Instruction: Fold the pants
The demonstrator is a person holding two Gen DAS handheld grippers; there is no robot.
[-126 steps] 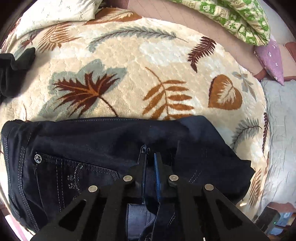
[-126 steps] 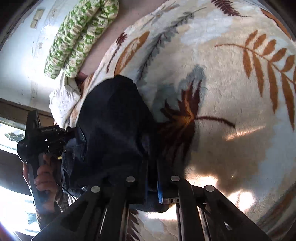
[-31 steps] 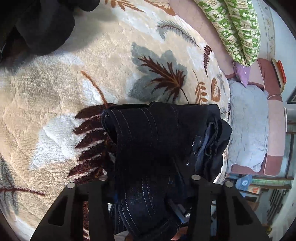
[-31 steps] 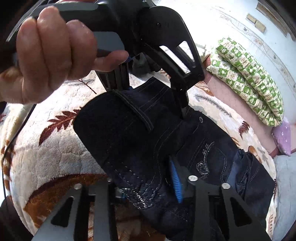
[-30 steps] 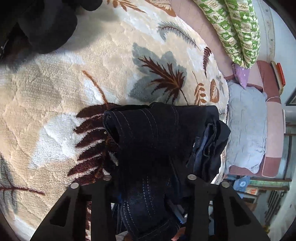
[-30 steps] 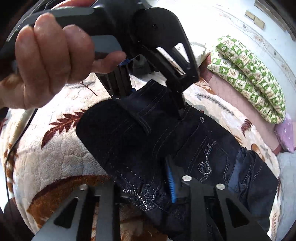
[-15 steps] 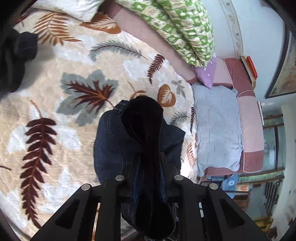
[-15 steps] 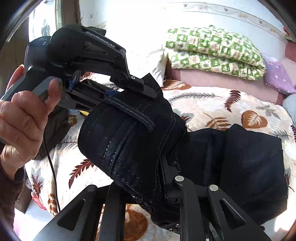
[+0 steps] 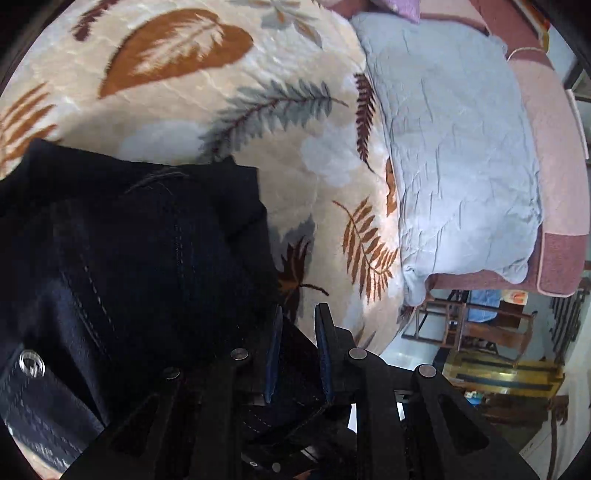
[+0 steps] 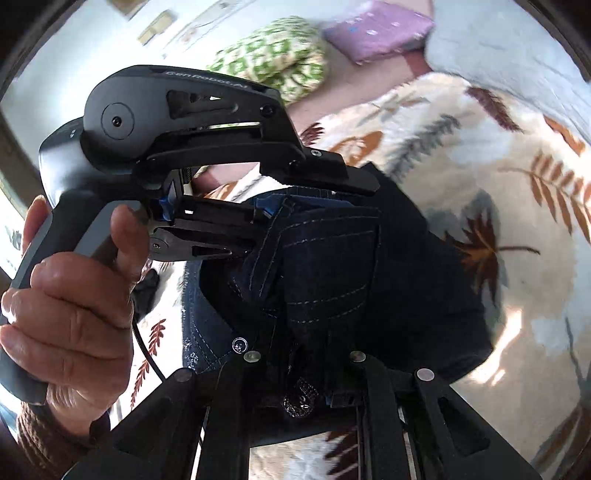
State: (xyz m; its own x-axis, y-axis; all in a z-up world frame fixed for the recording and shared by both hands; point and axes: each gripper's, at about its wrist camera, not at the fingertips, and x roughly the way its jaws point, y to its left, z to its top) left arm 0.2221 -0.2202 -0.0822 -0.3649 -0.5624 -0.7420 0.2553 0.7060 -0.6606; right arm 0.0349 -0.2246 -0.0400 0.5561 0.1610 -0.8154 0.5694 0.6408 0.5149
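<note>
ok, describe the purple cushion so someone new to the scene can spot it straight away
Start from the leaf-print blanket covering the bed and look to its far edge by the wall in the right wrist view. There the purple cushion lies between a green-and-white patterned pillow and a pale blue quilt. It is the only plain purple piece, with small pale specks.

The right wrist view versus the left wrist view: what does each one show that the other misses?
Only the right wrist view shows the person's hand holding the left gripper, plus a green patterned pillow. Only the left wrist view shows the grey-blue quilt in full and wooden furniture below the bed. Both show the dark pants pinched in both grippers over the leaf-print blanket.
</note>
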